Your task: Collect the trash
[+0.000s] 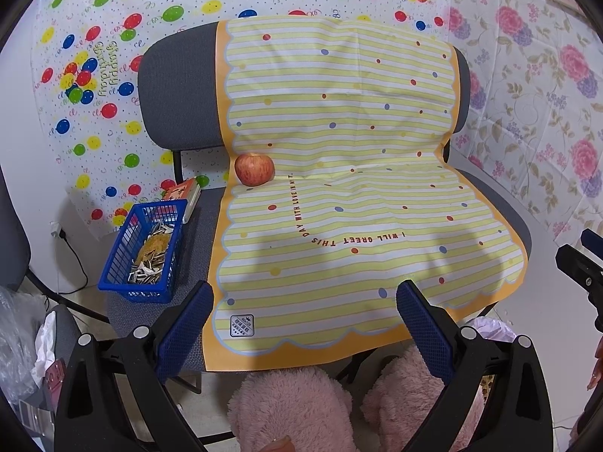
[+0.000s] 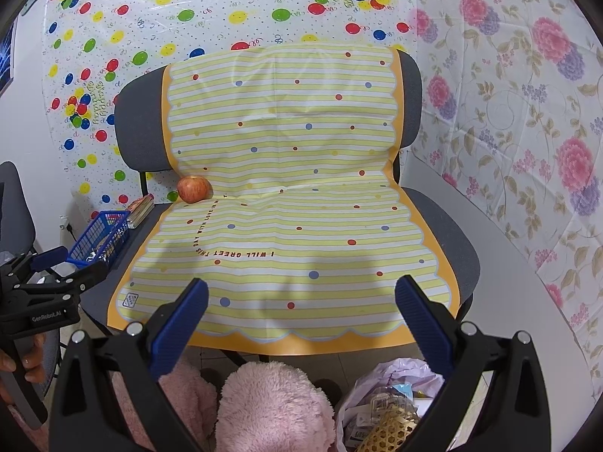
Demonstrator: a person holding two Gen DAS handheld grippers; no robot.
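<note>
Items inside the blue basket (image 1: pixel 145 252) are too small to identify. The booklet (image 1: pixel 183 195) behind the basket is partly hidden by it. The trash bag (image 2: pixel 392 403) is cut off by the lower edge; its contents are unreadable.

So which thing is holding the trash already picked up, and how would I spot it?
Start at the grey chair draped with a yellow striped sheet. On the bare strip of seat left of the sheet sits a blue plastic basket, in front of a small book. It is the only mesh-walled container on the seat, filled with seed shells, unlike the red apple nearby.
</note>
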